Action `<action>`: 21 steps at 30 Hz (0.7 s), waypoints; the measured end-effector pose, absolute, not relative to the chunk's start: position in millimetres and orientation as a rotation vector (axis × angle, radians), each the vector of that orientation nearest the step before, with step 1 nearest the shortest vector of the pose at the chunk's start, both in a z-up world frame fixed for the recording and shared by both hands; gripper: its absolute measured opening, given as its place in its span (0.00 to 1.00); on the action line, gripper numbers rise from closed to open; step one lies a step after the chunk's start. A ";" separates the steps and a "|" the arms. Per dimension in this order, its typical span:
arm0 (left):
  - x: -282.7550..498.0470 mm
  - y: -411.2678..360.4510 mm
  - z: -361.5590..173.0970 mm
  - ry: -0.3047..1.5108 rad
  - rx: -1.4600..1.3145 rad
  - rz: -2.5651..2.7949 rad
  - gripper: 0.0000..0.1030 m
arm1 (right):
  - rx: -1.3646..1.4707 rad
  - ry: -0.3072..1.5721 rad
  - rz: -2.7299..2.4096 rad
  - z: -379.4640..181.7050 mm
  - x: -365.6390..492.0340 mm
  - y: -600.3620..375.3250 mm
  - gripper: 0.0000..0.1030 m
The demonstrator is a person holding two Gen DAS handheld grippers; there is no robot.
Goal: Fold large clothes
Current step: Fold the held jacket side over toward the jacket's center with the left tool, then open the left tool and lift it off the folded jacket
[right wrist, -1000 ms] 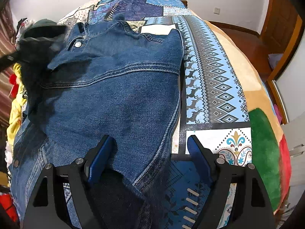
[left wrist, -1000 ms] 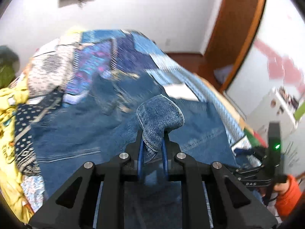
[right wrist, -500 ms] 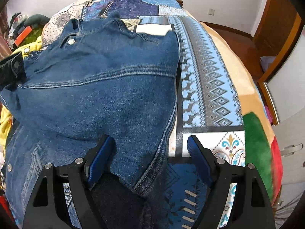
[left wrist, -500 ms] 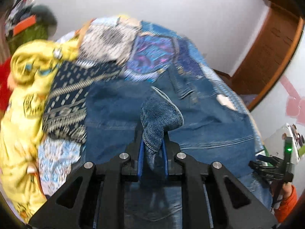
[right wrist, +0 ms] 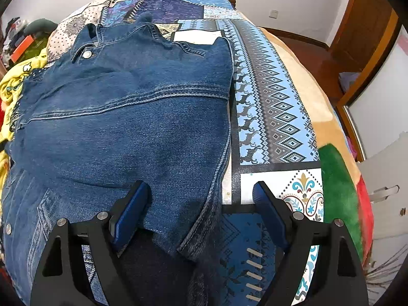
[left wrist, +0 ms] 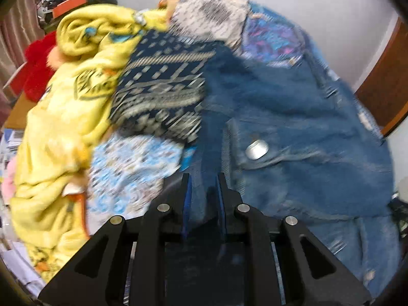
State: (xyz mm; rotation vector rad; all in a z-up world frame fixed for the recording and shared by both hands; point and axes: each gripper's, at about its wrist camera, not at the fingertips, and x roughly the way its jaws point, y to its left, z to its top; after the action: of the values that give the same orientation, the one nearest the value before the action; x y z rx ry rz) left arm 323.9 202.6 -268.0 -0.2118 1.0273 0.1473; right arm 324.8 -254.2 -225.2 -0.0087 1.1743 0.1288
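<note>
Left wrist view: my left hand-held gripper point(left wrist: 202, 199) pinching denim jacket point(right wrist: 127, 127) fabric, carrying fold over jacket on bed point(right wrist: 293, 76). Right hand-held gripper point(right wrist: 200, 211) opening, jacket hem between pads, not pressed. I judge next: lay fold, release, smooth.

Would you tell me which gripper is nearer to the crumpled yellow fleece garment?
Left. The left gripper, shut on the blue denim jacket, is beside the yellow garment; the right gripper is at the jacket's opposite edge, its jaws opening.
</note>
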 end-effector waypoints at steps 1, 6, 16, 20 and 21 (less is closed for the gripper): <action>319.5 206.1 -269.8 1.042 -0.205 0.151 0.17 | -0.012 1.176 0.126 -224.4 324.5 -254.2 0.80; 293.4 209.9 -252.9 1.051 -0.154 0.139 0.26 | -0.015 1.183 0.129 -212.8 318.5 -255.0 0.80; 253.8 211.5 -200.2 0.975 -0.163 0.116 0.82 | 0.063 1.070 0.195 -156.0 267.4 -271.1 0.80; 232.8 213.4 -210.7 1.012 -0.185 0.121 0.84 | 0.102 1.062 0.201 -151.9 245.9 -277.8 0.80; 225.0 215.0 -217.9 1.034 -0.204 0.120 0.84 | 0.119 1.066 0.204 -154.0 240.7 -280.3 0.80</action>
State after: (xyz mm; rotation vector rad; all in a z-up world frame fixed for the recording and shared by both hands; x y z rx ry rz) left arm 225.0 215.0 -217.9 -0.2038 1.0340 0.1204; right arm 240.7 -280.3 -154.0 0.1188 1.0659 0.2038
